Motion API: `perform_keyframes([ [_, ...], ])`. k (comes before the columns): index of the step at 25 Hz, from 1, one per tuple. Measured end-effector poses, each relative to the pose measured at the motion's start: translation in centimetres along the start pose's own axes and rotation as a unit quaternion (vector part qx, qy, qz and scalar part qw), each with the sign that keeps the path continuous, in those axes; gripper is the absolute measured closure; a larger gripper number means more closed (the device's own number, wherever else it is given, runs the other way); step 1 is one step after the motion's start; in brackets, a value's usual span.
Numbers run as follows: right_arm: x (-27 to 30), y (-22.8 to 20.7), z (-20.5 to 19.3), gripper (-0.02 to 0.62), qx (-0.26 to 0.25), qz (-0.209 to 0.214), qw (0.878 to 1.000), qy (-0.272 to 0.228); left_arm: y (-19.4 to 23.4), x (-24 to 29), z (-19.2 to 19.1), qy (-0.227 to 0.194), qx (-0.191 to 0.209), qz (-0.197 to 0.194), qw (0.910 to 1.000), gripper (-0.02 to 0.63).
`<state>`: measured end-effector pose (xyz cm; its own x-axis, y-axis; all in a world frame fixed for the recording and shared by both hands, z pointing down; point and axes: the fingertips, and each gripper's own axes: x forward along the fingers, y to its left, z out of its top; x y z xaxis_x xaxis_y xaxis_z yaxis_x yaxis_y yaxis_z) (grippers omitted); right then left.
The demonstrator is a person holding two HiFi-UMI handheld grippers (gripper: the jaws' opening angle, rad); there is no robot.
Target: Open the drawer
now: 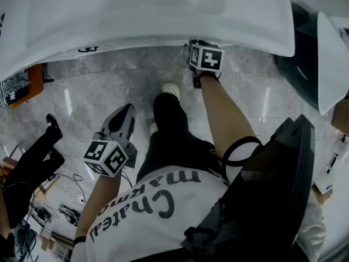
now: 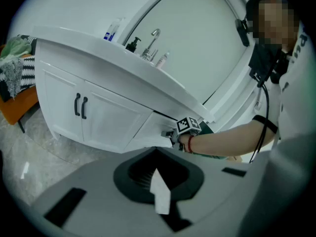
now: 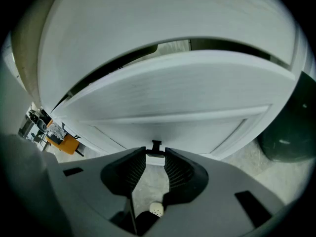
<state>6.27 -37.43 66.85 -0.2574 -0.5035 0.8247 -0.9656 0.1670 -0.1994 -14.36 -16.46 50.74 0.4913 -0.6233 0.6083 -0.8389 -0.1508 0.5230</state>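
In the head view, the right gripper [image 1: 202, 53] is seen at the far side, its tips cut off under the overhanging white counter [image 1: 163, 15]. The left gripper [image 1: 124, 114] is held nearer, to the left. In the left gripper view, its jaws are shown together with nothing between them, and the drawer [image 2: 150, 126] is found under the counter, right of the double doors [image 2: 94, 112]. In the right gripper view, the jaws are closed narrowly on the drawer's small dark handle [image 3: 156, 146]
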Motion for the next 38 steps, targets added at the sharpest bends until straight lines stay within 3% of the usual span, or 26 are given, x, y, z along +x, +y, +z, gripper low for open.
perform_keyframes([
  [6,-0.7,0.5,-2.7,0.468,0.001,0.001,1.0,0.001,-0.4,0.5,0.3,0.001,0.003,-0.01,0.9999,0.614],
  [38,-4.2,1.3,-8.1,0.466,0.003,-0.003,1.0,0.031,-0.9,-0.8,-1.5,-0.008,-0.023,-0.017,0.9996,0.614],
])
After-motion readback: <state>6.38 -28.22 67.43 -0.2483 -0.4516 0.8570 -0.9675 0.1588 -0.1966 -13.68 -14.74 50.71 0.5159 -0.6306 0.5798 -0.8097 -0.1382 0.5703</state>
